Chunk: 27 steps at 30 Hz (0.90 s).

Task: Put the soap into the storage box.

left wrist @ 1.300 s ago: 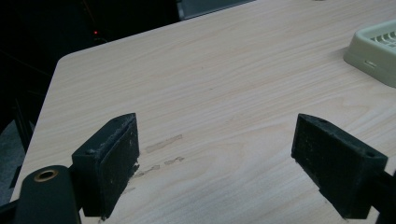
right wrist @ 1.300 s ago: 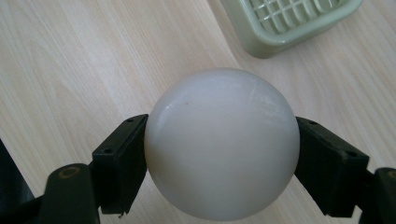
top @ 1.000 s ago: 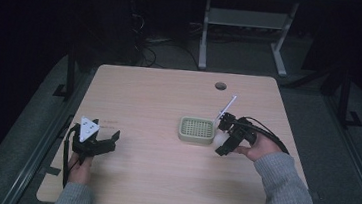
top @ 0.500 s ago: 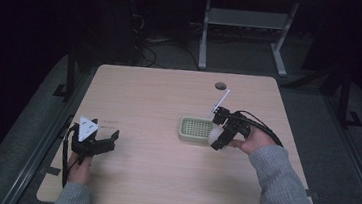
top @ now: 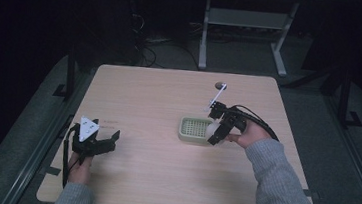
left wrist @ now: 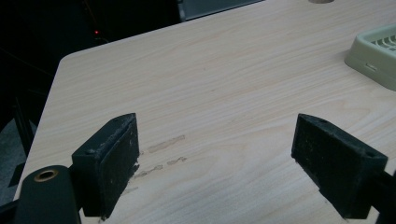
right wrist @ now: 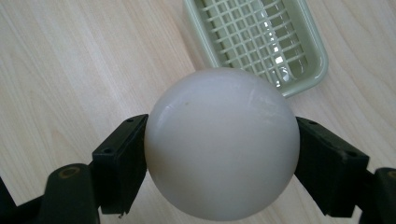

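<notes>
Your right claw [right wrist: 219,154] is clamped on the white ball [right wrist: 222,142], one pad on each side at about the widest part, which makes sense: a smooth round thing like that wants to squirt out if you grab it off-centre. In the right gripper view the ball sits in front of the near corner of the green tray [right wrist: 261,42], so I'd guess you're holding it just short of the tray's slatted floor, lined up for a drop-in. In the high view the ball [top: 213,129] is at the 3 o'clock edge of the tray [top: 189,135], right by your hand, and it's honestly just a pale blob there, hard to say if it's over the rim or just beside it. The ball also hides a good part of the tray's near side in the right gripper view, and I can't tell how high above the counter [top: 159,95] it hangs. Your left claw [top: 110,140] is parked at around 8 o'clock on the counter, pads wide apart and holding nothing, probably just staying out of the way. In the left gripper view the tray [left wrist: 373,56] is cut off at the right edge, only a corner shows.
</notes>
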Tool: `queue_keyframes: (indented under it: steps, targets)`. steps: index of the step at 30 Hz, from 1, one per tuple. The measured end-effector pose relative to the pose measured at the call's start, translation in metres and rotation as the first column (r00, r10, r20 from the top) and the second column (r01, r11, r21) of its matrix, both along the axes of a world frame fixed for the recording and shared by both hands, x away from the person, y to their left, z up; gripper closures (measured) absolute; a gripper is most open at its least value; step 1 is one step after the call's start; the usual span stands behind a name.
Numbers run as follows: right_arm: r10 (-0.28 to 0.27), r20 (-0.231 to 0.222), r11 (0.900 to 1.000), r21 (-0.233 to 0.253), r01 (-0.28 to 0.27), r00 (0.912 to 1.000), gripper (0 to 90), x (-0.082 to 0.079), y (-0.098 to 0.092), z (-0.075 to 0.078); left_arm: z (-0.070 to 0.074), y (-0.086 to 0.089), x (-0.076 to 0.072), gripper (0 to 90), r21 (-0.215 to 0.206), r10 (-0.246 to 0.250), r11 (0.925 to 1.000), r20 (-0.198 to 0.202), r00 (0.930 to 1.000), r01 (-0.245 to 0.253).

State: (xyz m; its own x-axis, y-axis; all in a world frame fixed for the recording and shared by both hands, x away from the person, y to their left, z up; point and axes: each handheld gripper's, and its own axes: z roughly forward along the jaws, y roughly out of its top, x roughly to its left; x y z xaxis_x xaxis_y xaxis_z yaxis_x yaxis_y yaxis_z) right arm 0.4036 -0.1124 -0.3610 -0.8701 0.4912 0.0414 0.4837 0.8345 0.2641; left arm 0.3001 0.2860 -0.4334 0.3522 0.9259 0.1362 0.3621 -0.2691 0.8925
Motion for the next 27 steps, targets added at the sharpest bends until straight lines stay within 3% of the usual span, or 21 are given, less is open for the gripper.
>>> queue_keyframes:
  steps: [27]
  targets:
    - [0.014, -0.015, 1.000, -0.025, -0.014, 0.9998, 22.5, 0.025, 0.028, 0.008, 0.001, 0.000, 0.000, 14.8, 0.002, -0.001, 1.0000, 0.000, 1.0000, 0.001]
